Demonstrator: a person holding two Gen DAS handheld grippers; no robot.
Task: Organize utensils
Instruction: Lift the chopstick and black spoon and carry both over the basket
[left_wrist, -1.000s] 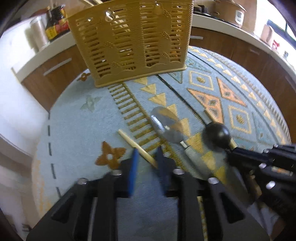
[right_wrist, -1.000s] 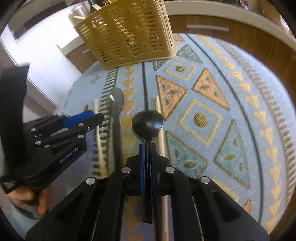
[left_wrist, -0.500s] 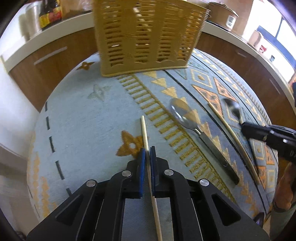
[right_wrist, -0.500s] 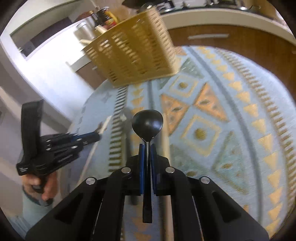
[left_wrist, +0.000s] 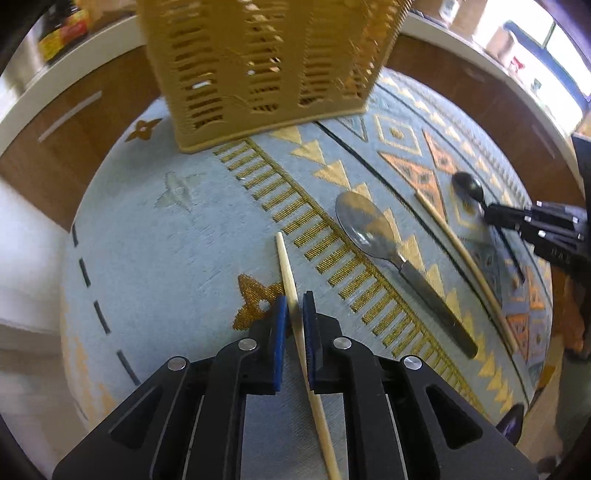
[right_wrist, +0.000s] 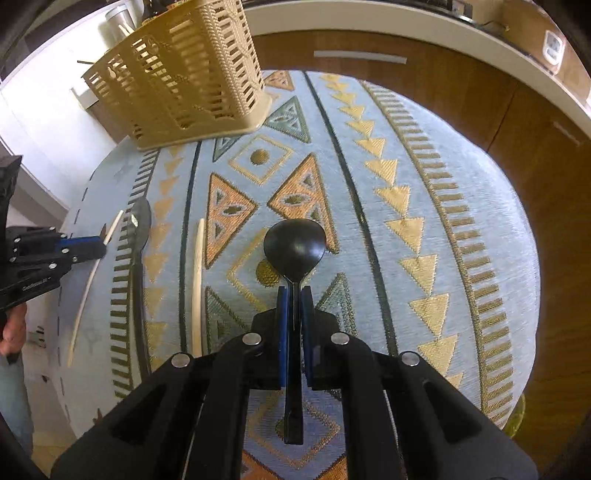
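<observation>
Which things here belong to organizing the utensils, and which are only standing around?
For the job:
- yellow slotted basket
- black spoon in right gripper
- chopstick in left gripper
- second chopstick
- metal spoon

Standing around:
- sauce bottle
- patterned tablecloth

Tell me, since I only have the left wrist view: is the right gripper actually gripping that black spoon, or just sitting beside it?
Observer: Gripping. In the right wrist view the right gripper is shut on the black spoon at its neck, with the handle running back between the fingers.
Reviewer: My view crops the basket. Does its top show there?
Observer: Yes, the yellow basket shows its open upper rim, but its inside is hidden.
</observation>
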